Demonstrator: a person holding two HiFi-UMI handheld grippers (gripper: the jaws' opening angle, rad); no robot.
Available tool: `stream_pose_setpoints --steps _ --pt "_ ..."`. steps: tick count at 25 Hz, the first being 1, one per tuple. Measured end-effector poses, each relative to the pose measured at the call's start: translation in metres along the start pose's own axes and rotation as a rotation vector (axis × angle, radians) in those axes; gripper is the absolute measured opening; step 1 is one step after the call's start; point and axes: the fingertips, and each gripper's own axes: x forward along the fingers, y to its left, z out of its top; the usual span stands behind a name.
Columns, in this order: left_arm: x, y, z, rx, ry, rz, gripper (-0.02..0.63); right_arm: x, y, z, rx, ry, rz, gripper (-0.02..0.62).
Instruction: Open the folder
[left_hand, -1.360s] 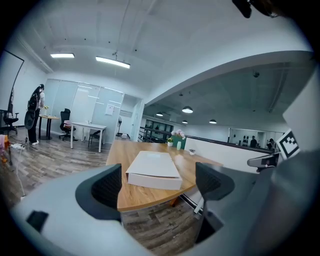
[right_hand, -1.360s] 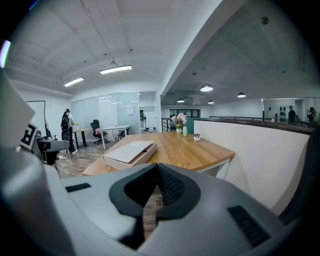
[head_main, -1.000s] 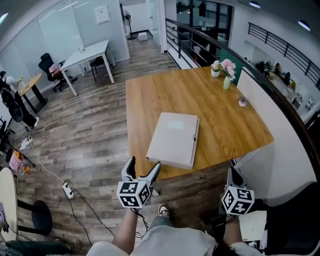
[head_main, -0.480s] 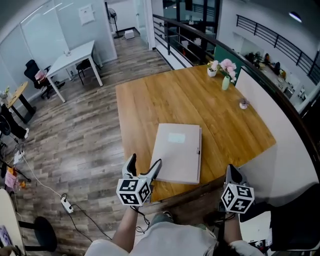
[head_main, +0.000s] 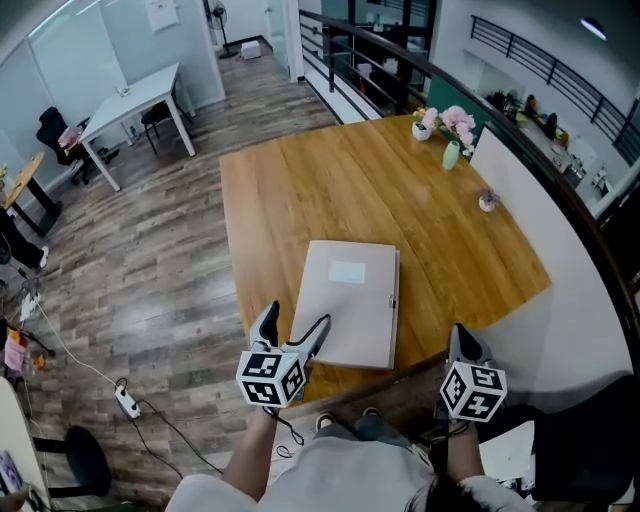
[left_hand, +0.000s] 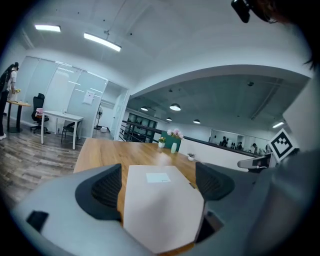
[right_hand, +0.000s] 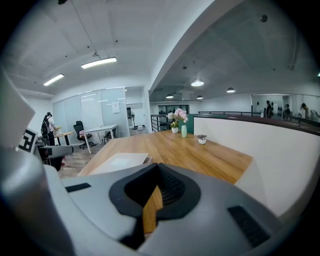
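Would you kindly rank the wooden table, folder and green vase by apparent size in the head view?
1. wooden table, largest.
2. folder, next.
3. green vase, smallest, though it stands farther from the camera than the folder does.

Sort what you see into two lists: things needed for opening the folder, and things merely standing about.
Needed: folder, closed, flat on the wooden table; left gripper, jaws apart, at its near corner; right gripper, jaws together.

Standing about: vase of pink flowers; white flowerpot beside it; small pot near the table's right edge; white desk beyond.
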Motion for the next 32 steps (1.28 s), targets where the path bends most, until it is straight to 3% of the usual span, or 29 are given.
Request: stream_pose_setpoints --steps 7,16,26,32 --pt "0.026 -0.025 -0.014 0.02 0.049 -0.061 0.468 0.002 -0.031 -0.003 0.015 0.013 -0.032 0.002" --pt "0.057 -0.094 -0.028 0.097 0.114 -0.249 0.468 -0.025 -0.081 -0.025 0.081 0.03 -0.133 0.002" --pt "0.043 -0.135 -0.082 0.431 0.416 -0.556 0.468 -0.027 -0.079 -0.056 0.123 0.085 -0.117 0.002" --pt "0.028 -0.143 -0.123 0.711 0.593 -0.698 0.465 -0.025 -0.076 -0.078 0.139 0.12 -0.107 0.002"
